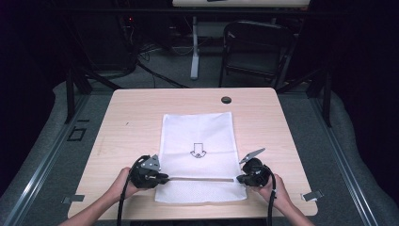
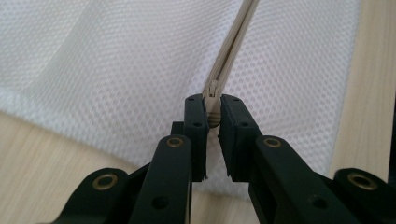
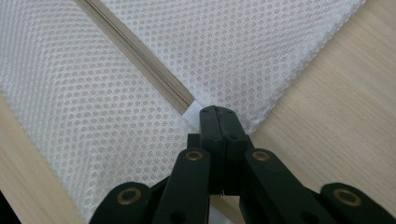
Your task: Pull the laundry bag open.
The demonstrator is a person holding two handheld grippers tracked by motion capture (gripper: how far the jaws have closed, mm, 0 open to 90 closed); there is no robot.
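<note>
1. A white mesh bag lies flat on the wooden table, its long side running away from the person, with a small arrow mark printed near its middle.
2. A zipper crosses the bag near its close end, stretched in a straight line between the two grippers.
3. The left gripper sits at the bag's left edge, held in the person's left hand. Its jaws stand narrow and pinch the zipper pull; in the left gripper view the pull is squeezed between the two pads, and the zipper track runs straight ahead from the jaw tips.
4. The right gripper sits at the bag's right edge, held in the person's right hand. Its jaws are pressed fully together on the white fabric tab at the zipper's end, just ahead and left of the jaw tips in the right gripper view.
5. There, mesh spreads on both sides of the zipper, and bare table lies right of the jaws.
6. A small dark round cap sits in the table beyond the far edge of the bag, well apart from both grippers.
</note>
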